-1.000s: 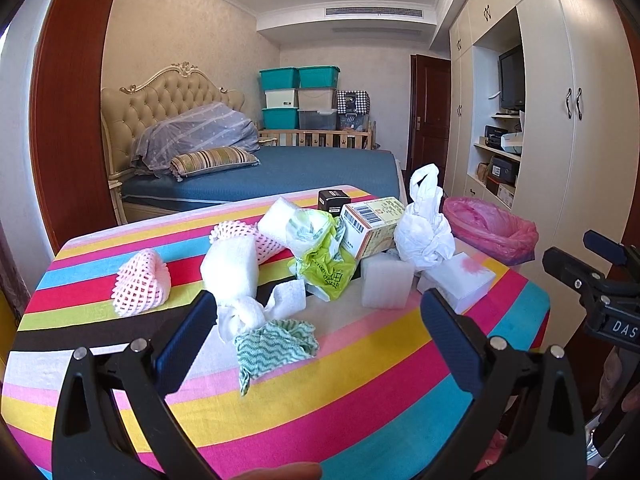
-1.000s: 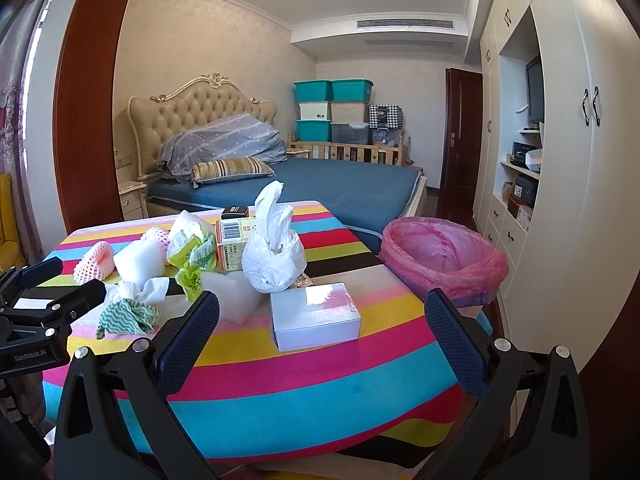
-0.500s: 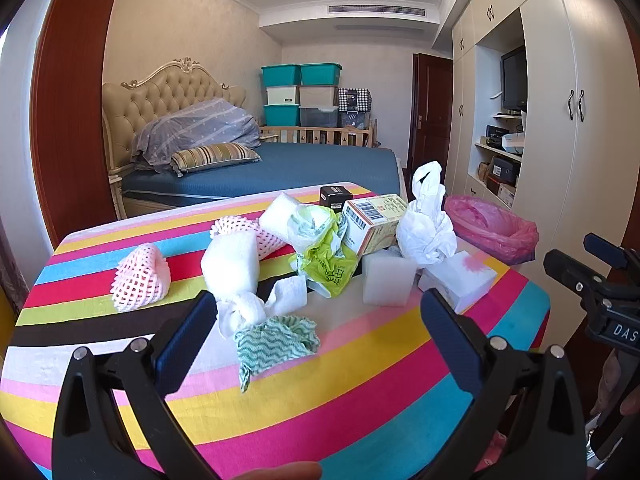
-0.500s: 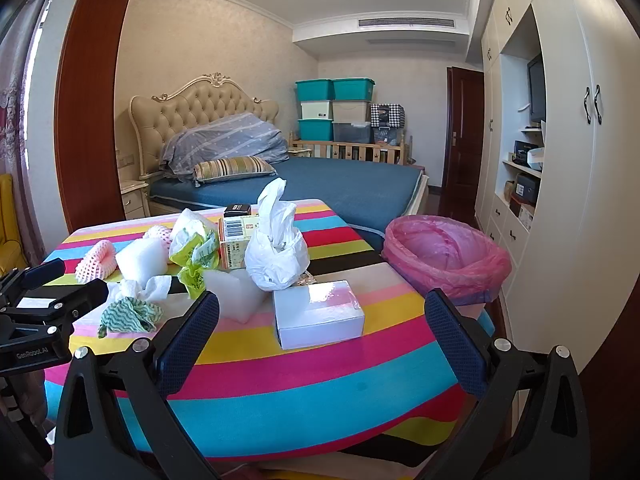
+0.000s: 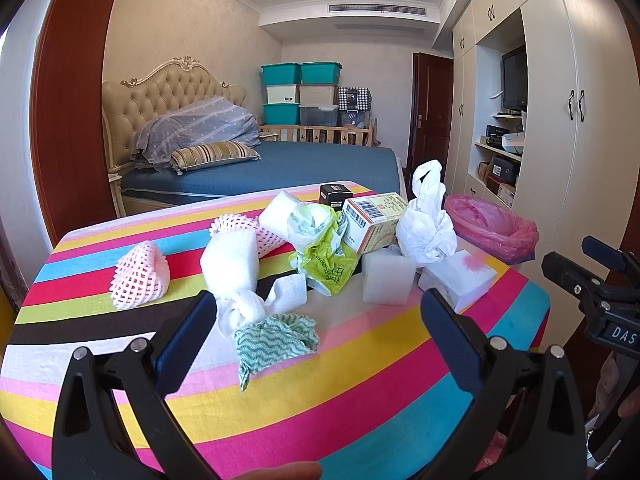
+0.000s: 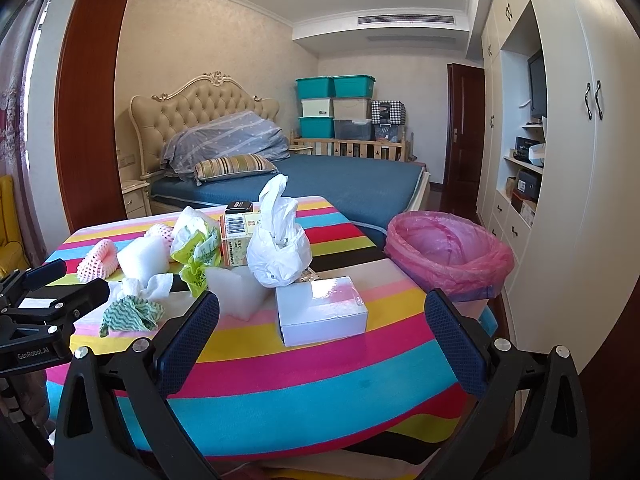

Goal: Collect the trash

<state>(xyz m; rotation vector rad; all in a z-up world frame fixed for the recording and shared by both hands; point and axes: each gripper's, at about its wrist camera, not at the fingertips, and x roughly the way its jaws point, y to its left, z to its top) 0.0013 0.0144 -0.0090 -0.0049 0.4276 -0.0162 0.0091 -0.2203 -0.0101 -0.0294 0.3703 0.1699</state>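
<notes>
Crumpled, soft trash lay clustered on the striped-cloth bench (image 5: 360, 380): a wavy green rag (image 5: 276, 338), pink foam netting (image 5: 138, 276), a white foam block (image 5: 388, 282) and a knotted white plastic bag (image 6: 278, 248). The left claw (image 5: 318, 330) gaped wide and empty, the rag just beyond it. The right claw (image 6: 320, 332) was equally spread and empty, a glossy white box (image 6: 322, 310) near it and a pink-lined bin (image 6: 448, 256) far right.

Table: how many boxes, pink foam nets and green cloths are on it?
Boxes: 3
Pink foam nets: 2
Green cloths: 1
Total: 6
</notes>
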